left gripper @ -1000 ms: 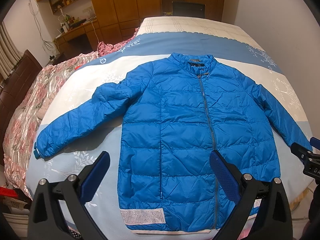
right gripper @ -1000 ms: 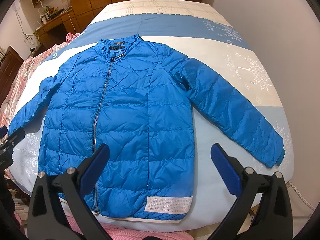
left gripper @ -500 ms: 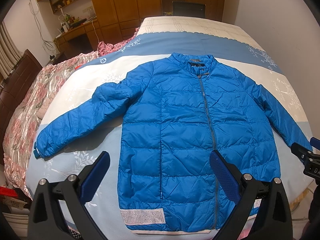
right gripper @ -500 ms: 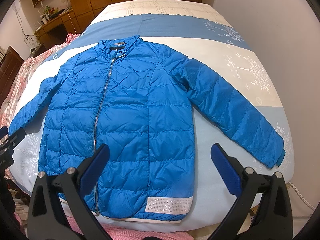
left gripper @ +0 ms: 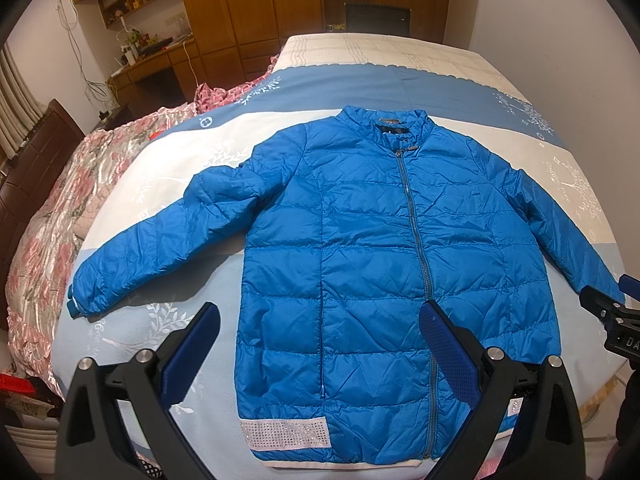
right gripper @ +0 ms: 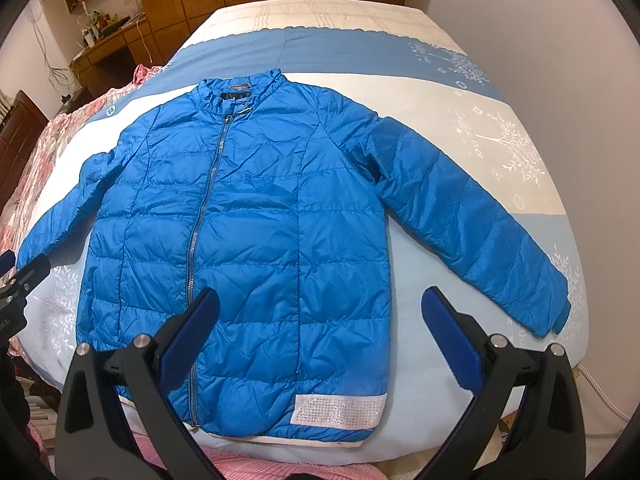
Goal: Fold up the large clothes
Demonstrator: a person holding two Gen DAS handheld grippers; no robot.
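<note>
Item: bright blue quilted puffer jacket [left gripper: 360,264], long-sleeved, zipped to a stand collar, laid face up and flat on a blue-and-cream patterned bedspread [left gripper: 360,84]. Both sleeves are spread outward. Silver studded bands [right gripper: 338,410] trim the hem at each front corner. The left gripper [left gripper: 320,356] hovers above the hem, fingers spread wide, holding nothing. The right gripper [right gripper: 320,340] is likewise wide and empty. The left view's near finger hides one hem band; collar label illegible.
</note>
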